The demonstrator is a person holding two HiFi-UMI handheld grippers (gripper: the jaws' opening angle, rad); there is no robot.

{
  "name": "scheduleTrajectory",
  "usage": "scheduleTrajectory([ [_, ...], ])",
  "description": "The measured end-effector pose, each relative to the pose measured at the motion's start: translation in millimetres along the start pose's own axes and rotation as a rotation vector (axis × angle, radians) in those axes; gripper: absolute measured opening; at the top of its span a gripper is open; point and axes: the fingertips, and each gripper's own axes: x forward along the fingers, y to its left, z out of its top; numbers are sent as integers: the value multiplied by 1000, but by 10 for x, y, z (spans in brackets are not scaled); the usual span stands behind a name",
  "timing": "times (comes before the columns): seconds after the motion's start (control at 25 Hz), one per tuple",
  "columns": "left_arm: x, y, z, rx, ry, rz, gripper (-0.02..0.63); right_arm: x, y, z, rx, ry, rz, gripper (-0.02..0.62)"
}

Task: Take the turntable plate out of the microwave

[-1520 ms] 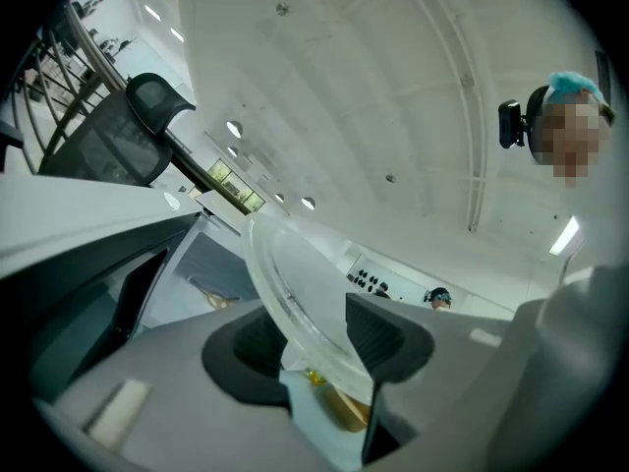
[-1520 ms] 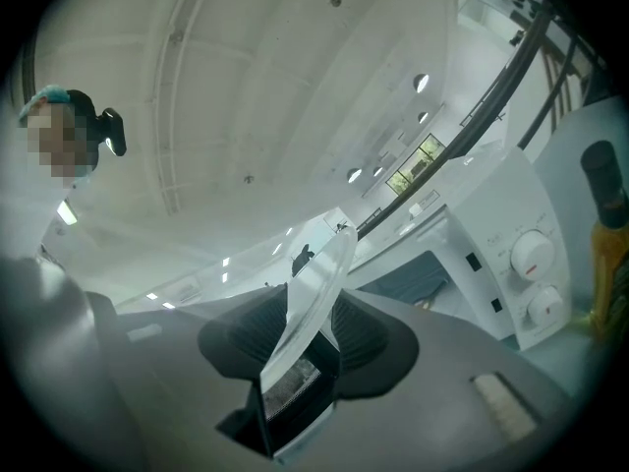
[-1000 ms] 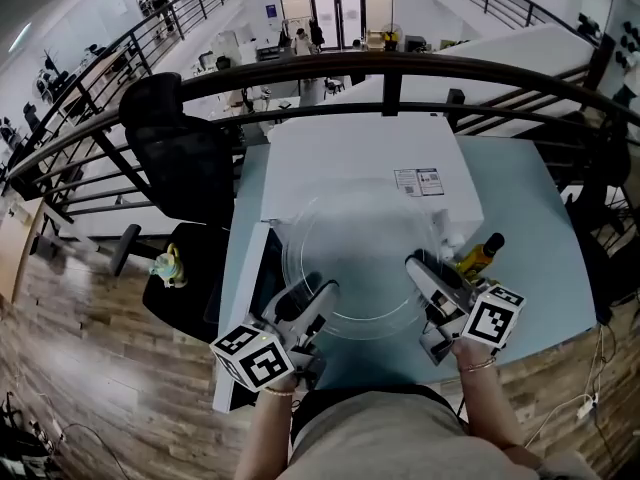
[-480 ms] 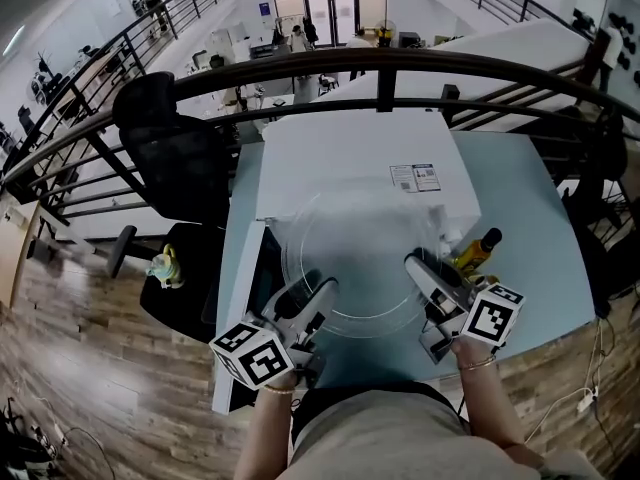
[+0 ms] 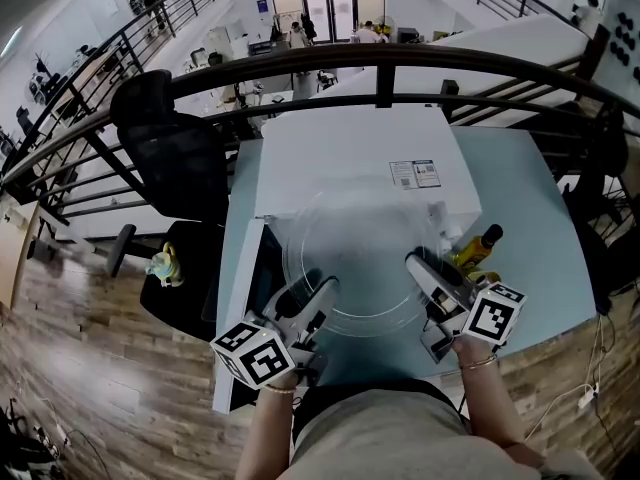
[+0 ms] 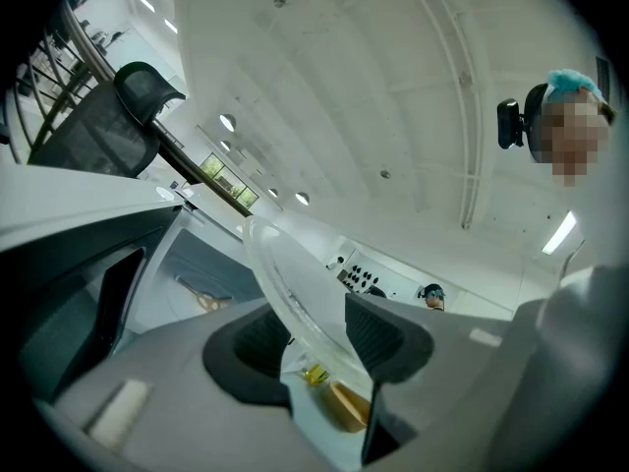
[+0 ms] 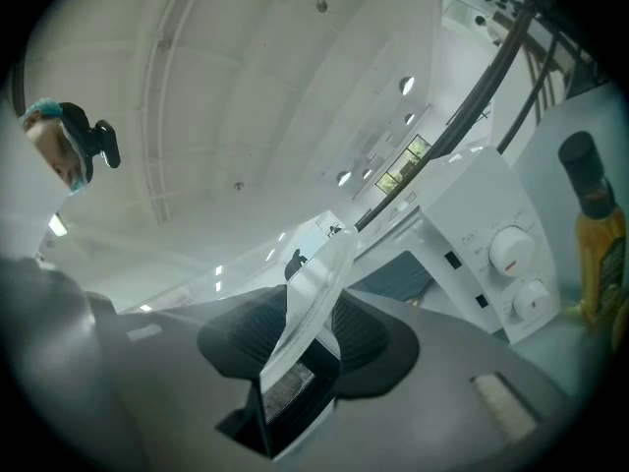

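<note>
Low in the frame, the left gripper (image 5: 312,303) and right gripper (image 5: 418,268) point level, each clamping the glass turntable plate (image 5: 360,268) by its rim.

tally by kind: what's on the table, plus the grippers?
microwave: 1
glass turntable plate: 1
bottle: 1
grippers: 2, left gripper and right gripper, each shut on the plate's rim
Total: 5
</note>
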Motion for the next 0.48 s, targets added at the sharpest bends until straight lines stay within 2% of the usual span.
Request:
scheduleTrajectory([
  [0.48,-29,-13,-44,-7,8,-3,183,-22,6,-27,-6,15,1,175],
])
